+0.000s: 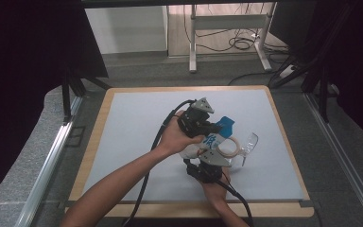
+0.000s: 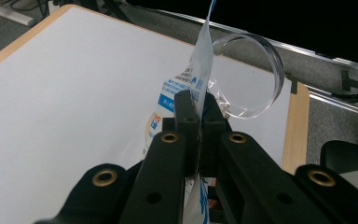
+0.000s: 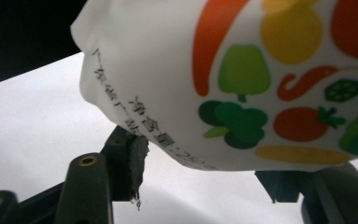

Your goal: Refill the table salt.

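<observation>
I held a printed white pouch (image 1: 213, 141) up over the middle of the bench (image 1: 137, 123), between the two grippers. The left gripper (image 2: 196, 109) had its fingers (image 2: 185, 108) clenched flat on the pouch's thin upper edge, with the film standing on edge between them and rising past their tips. The right gripper (image 3: 205, 179) sat under the rounded bottom of the pouch, where coloured vegetable pictures showed; its fingers (image 3: 133, 165) stood either side of that bulge, partly spread, and I could not tell whether the pads pressed on it or merely cradled it. I judged the step to be tipping the pouch toward the clear glass bowl (image 1: 246, 144), which lay tilted just beyond the pouch on the high view and close behind the pinched edge on the left gripper view. To do this well, I reckoned the left pinch should stay firm so the film did not slip, while the right supported the weight from below and steered the mouth over the bowl's rim. A pale ring (image 1: 228, 147) lay against the pouch near the bowl; what it was I could not make out. The trailing black cables (image 1: 146, 175) crossed the near side of the bench and could snag a forearm.
</observation>
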Demonstrator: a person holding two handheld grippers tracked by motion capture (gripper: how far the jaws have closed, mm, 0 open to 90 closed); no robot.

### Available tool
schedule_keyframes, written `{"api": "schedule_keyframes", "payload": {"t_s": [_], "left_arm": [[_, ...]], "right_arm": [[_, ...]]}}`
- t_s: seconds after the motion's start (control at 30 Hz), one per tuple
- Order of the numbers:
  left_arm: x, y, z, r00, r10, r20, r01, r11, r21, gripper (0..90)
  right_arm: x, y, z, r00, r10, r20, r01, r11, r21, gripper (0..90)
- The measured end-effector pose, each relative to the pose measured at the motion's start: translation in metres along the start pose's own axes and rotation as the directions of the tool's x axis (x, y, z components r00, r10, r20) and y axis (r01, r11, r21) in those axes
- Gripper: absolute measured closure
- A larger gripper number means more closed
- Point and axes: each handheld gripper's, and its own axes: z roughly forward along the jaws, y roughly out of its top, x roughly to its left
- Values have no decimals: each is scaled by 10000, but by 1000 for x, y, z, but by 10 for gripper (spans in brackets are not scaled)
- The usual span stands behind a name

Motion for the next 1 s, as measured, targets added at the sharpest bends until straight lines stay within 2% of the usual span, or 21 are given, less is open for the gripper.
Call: {"api": "schedule_keyframes", "payload": {"t_s": [0.2, 0.4, 0.57, 0.7, 1.0], "left_arm": [[0, 1, 0, 10000, -81, 19, 82, 10000, -56, 900], [4, 4, 4, 10000, -91, 40, 91, 9999, 147, 900], [7, 8, 9, 9999, -91, 57, 89, 9995, 292, 900], [8, 12, 13, 10000, -39, 43, 37, 9990, 444, 900], [12, 17, 23, 9999, -66, 98, 60, 9978, 657, 900]], "right_arm": [[-3, 1, -3, 9996, 163, -214, -165, 9998, -87, 483], [0, 2, -6, 9945, 520, -910, -542, 9983, -216, 510], [-1, 4, -8, 9896, 766, -1214, -817, 9960, -373, 509], [-3, 5, -8, 9849, 1020, -1399, -1074, 9937, -318, 505], [-8, 6, -8, 9791, 1286, -1575, -1343, 9906, -264, 495]]}}
